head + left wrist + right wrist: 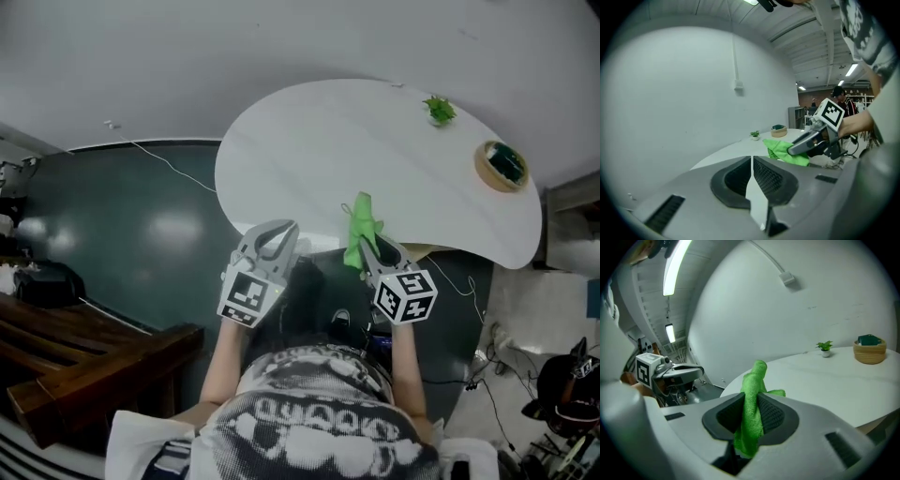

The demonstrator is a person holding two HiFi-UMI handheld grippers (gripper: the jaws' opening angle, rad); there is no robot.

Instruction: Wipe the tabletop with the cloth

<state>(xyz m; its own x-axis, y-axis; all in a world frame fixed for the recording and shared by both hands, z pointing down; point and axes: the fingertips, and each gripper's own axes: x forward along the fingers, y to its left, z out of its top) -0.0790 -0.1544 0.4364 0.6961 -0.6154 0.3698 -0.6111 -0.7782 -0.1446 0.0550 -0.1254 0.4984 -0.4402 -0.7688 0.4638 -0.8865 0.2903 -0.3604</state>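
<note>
A bright green cloth [360,230] is pinched in my right gripper [367,246], whose jaws are shut on it at the near edge of the white oval table [328,159]. In the right gripper view the cloth [751,406] stands up between the jaws and hangs down below them. My left gripper [273,242] hovers just off the table's near edge, to the left of the right one, jaws shut with nothing between them [752,180]. The left gripper view shows the right gripper [794,148] with the cloth [783,151] sticking out.
A small potted plant [439,110] and a round wooden basket [501,165] with something dark green inside stand at the table's far right. A dark floor, a cable [164,164] and wooden benches [84,361] lie to the left. Clutter sits at the lower right.
</note>
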